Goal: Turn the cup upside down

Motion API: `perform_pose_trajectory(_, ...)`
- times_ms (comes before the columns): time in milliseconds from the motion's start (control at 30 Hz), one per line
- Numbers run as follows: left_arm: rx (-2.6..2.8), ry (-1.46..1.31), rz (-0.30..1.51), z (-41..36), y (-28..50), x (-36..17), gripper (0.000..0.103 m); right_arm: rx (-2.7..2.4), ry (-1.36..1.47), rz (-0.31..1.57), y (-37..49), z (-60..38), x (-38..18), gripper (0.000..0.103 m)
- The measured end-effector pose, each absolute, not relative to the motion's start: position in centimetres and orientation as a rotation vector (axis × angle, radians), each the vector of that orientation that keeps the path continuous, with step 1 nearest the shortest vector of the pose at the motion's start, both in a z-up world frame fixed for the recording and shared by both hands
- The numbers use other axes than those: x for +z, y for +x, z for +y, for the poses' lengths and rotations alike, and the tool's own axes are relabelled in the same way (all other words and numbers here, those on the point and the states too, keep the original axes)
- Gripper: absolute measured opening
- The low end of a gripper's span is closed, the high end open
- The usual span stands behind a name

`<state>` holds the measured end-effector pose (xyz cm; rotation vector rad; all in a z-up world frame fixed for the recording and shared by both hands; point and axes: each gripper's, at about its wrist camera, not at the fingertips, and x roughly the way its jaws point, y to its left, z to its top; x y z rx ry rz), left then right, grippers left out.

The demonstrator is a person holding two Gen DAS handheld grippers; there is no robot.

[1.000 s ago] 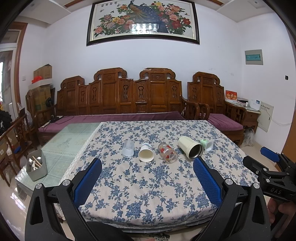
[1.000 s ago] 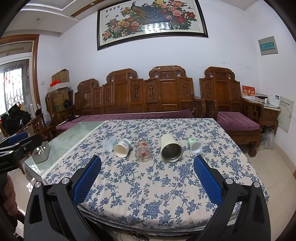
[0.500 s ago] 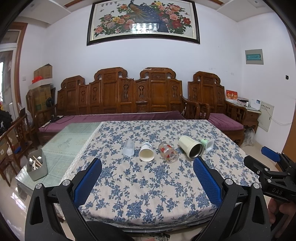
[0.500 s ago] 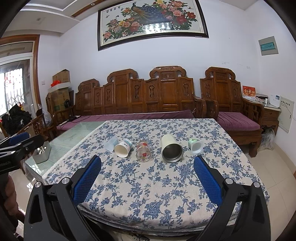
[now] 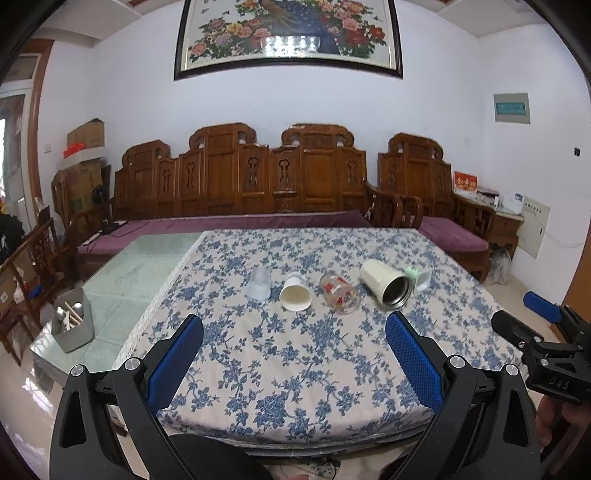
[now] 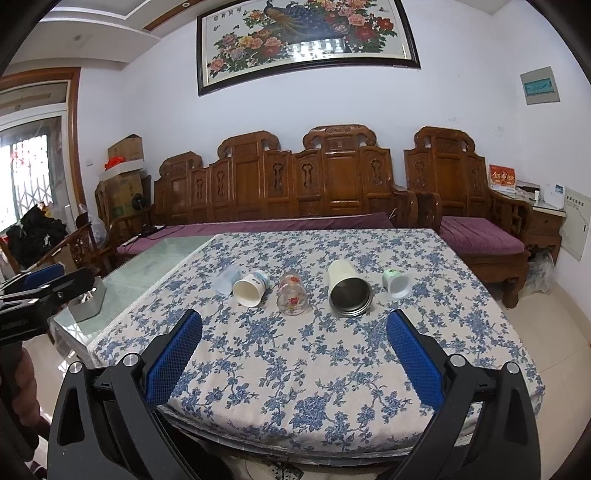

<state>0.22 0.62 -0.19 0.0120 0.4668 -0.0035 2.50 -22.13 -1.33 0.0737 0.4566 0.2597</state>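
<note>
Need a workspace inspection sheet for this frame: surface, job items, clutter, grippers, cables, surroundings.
Surface: table under a blue floral tablecloth; bare glass top on its left part.
Job's things: five cups in a row. Clear plastic cup seems mouth-down; paper cup, floral glass, steel-lined tumbler and small green cup lie on their sides.
Clutter: grey utensil box on the glass.
Grippers: left gripper and right gripper open, empty, short of the cups.
Cables: nothing seen on the table.
Surroundings: carved wooden bench, framed peacock painting.

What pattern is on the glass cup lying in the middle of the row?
Red flowers on clear glass cup; clearest in the right wrist view.
</note>
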Motion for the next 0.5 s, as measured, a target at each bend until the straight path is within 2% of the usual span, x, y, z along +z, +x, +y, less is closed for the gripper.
perform_pose_trajectory(500,-0.016,0.054,0.65,3.0,6.7,-5.4,0.095,0.342,0.025,0.567,9.6,-18.9,-6.4,0.098)
